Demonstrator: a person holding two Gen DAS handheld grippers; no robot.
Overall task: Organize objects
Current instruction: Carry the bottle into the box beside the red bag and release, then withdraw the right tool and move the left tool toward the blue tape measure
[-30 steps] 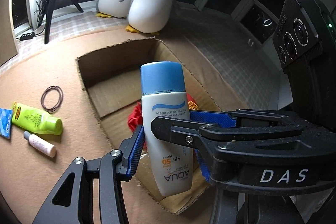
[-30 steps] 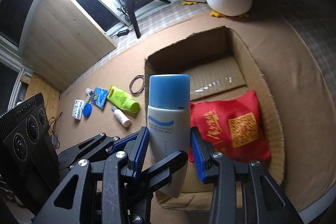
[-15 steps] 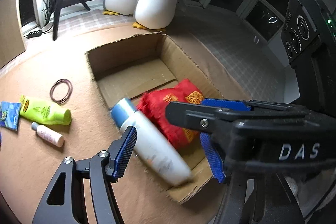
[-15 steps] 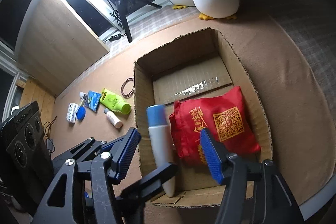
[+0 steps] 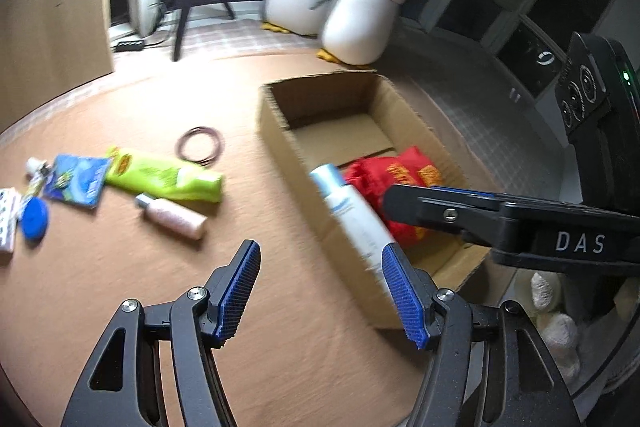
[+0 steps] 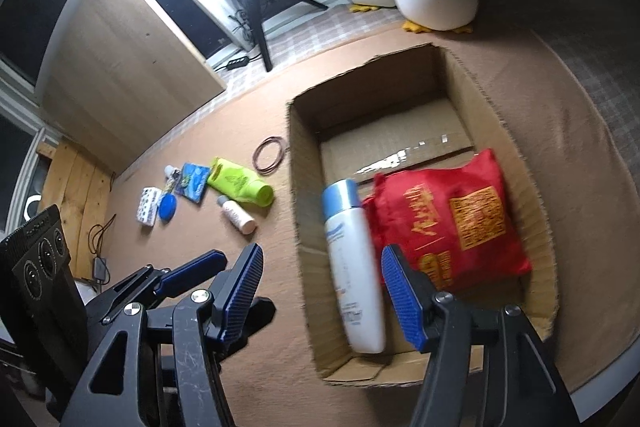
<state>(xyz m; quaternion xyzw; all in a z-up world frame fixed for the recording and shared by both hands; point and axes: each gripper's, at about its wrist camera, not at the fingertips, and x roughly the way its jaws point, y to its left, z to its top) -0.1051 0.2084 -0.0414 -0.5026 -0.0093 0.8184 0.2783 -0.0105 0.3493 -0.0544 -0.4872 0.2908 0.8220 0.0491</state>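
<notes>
A white bottle with a blue cap (image 6: pixel 352 259) lies on its side in the cardboard box (image 6: pixel 298 211), against a red drawstring bag (image 6: pixel 452 219). My right gripper (image 6: pixel 322 267) hangs open above the box's near left part, and nothing is between its pads. In the left wrist view the bottle (image 5: pixel 352 215) and bag (image 5: pixel 400 179) sit in the box (image 5: pixel 272 123) to the right. My left gripper (image 5: pixel 320 287) is open over the brown mat just left of the box, holding nothing. The right gripper's finger (image 5: pixel 440 203) crosses that view.
Left of the box on the mat lie a green tube (image 5: pixel 160 179), a small pink bottle (image 5: pixel 172 219), a ring of rubber bands (image 5: pixel 200 145), a blue packet (image 5: pixel 76 179), a blue disc (image 5: pixel 34 219) and a small white box. Two plush penguins (image 5: pixel 360 15) and a tripod stand behind.
Both grippers held the bottle upright over the box, then opened. The bottle dropped and now lies beside the red bag. My left gripper has swung left, off the box.
</notes>
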